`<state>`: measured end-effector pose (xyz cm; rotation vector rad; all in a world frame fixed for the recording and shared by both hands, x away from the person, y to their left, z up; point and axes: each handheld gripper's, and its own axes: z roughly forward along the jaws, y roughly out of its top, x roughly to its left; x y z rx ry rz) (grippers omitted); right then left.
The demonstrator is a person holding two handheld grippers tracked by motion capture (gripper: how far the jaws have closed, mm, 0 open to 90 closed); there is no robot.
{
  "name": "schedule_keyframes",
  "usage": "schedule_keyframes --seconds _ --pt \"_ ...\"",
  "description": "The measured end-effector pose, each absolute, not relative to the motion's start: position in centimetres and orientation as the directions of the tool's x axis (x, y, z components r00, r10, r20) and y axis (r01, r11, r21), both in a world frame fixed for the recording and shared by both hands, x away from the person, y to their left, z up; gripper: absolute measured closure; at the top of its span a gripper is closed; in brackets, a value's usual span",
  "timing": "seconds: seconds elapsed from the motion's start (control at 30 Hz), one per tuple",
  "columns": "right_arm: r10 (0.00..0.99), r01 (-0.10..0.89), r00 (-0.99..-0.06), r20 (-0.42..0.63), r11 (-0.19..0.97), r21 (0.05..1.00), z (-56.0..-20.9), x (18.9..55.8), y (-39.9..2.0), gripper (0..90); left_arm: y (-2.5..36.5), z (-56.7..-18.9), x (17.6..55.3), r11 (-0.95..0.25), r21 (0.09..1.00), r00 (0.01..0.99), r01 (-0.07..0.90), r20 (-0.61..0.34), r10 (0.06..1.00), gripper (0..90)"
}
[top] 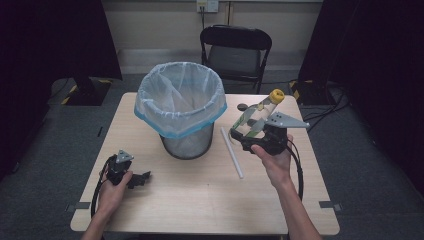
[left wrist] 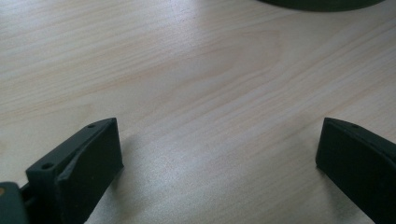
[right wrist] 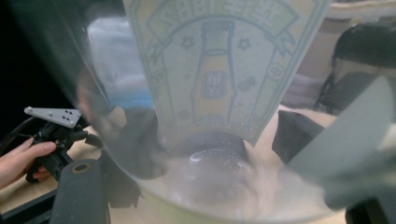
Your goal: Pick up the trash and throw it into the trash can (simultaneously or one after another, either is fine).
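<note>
Left gripper (top: 141,178) resting on worktop (top: 200,200), jaws wide apart, nothing between. Right gripper (top: 240,134) clamped on clear bottle (top: 256,114) with yellow cap, raised off worktop. Carry step underway, probably; next: swing left over lined bin (top: 180,107), then release.

In the right gripper view the clear bottle (right wrist: 224,93) sits so close that its body blurs; its top and bottom run past the picture's edges, and the label's lettering cannot be read. Behind the bottle, the waste bin (right wrist: 116,60) is only a smeared pale shape. In the left gripper view the bin's base (left wrist: 322,3) is cut off by the top edge.
</note>
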<state>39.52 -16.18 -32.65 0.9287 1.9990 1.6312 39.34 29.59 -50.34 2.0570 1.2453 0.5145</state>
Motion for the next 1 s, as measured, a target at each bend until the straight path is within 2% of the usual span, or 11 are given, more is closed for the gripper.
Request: schedule_keyframes --seconds 0.8,1.0 --pt "0.673 0.150 -0.732 0.100 0.016 0.989 -25.9 40.9 -15.0 27.8 29.6 -50.3 39.3 -0.326 0.713 0.470 0.620 -0.005 0.883 0.0" --pt "0.664 0.128 -0.744 0.074 0.033 0.991 -24.7 41.5 -14.2 27.8 29.6 -50.3 39.3 -0.325 0.715 0.466 0.619 -0.001 0.885 0.0"
